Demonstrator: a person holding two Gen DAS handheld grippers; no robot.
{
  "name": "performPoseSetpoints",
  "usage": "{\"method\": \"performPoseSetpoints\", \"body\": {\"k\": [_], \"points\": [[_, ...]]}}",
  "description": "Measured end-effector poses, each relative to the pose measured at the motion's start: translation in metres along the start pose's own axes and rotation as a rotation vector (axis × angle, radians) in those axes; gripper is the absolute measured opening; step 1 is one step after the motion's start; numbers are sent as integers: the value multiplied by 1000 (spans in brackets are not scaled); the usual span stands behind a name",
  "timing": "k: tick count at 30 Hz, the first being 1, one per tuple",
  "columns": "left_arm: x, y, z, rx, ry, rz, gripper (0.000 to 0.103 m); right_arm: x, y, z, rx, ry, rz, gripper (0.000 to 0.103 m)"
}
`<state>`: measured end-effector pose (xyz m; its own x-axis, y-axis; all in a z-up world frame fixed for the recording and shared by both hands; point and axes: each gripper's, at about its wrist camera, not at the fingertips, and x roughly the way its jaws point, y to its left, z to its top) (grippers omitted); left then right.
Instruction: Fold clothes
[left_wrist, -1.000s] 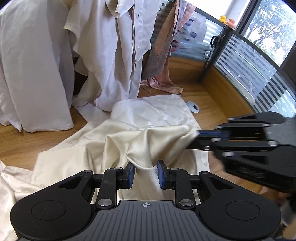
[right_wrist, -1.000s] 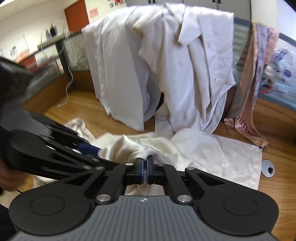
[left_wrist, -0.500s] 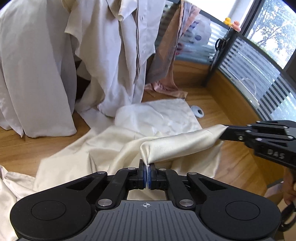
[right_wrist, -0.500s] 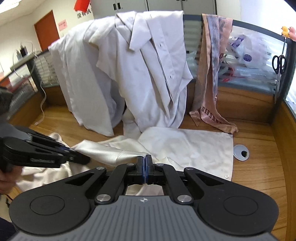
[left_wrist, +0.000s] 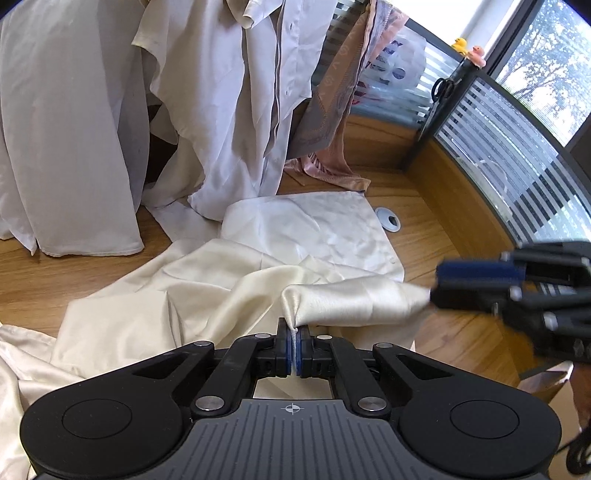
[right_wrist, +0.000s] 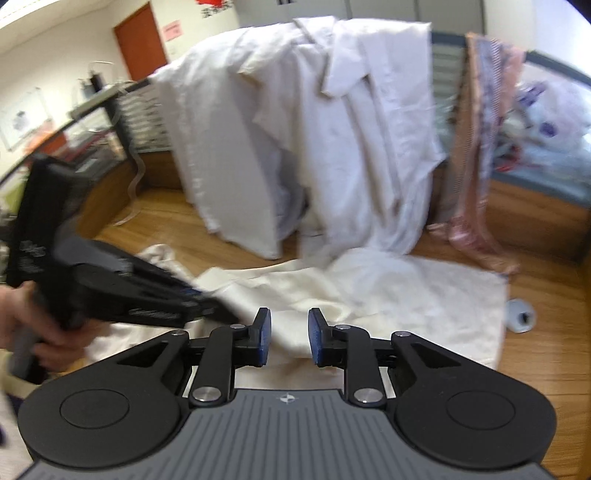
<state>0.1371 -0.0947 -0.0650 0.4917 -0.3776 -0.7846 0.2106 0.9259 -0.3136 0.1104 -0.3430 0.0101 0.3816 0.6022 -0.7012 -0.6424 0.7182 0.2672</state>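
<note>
Left wrist view: the left gripper (left_wrist: 294, 347) is clenched on a pinch of the cream cloth (left_wrist: 207, 291), where a second ago its jaws stood apart around that fold. From the pinch a ridge of cloth runs toward 3 o'clock, ending at the right gripper (left_wrist: 437, 282), which is blurred; its pads no longer appear to bite the tip as they did half a second ago. The rest of the cloth lies rumpled on the wooden table (left_wrist: 439, 236), spreading toward 9 o'clock, with a flat white sheet (left_wrist: 314, 229) at 12 o'clock and shirts (left_wrist: 229, 96) hanging behind. Right wrist view: the right gripper (right_wrist: 289, 338) is opening, pads parted, cloth (right_wrist: 295, 291) lying below and beyond them but not pressed; earlier it was clamped shut on the fabric. The left gripper (right_wrist: 218, 314) sits at 9 o'clock, held by a hand (right_wrist: 44, 332). Assessment: the cloth has passed to the left grip alone; the right is likely free to take a new hold before a fold proceeds.
</note>
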Motion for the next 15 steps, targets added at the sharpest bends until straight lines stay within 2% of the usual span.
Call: {"method": "performPoseSetpoints", "body": {"k": [3,5,9,13,14,15], "points": [[1,-1,3,0,-3,0,4,13,6,-6,15,44,69,15],[0,-1,3,-2,-3,-1,4,25,10,-13,16,74,79,14],[1,-1,2,14,4,5,4,44,9,-21,34,88,43,14],[2,-1,0,26,16,5,4,58,1,-18,62,59,-15,15],[3,0,0,28,19,5,4,60,-1,-16,69,52,-29,17],[3,0,-1,28,21,4,4,63,-3,-13,76,45,-39,25]]}}
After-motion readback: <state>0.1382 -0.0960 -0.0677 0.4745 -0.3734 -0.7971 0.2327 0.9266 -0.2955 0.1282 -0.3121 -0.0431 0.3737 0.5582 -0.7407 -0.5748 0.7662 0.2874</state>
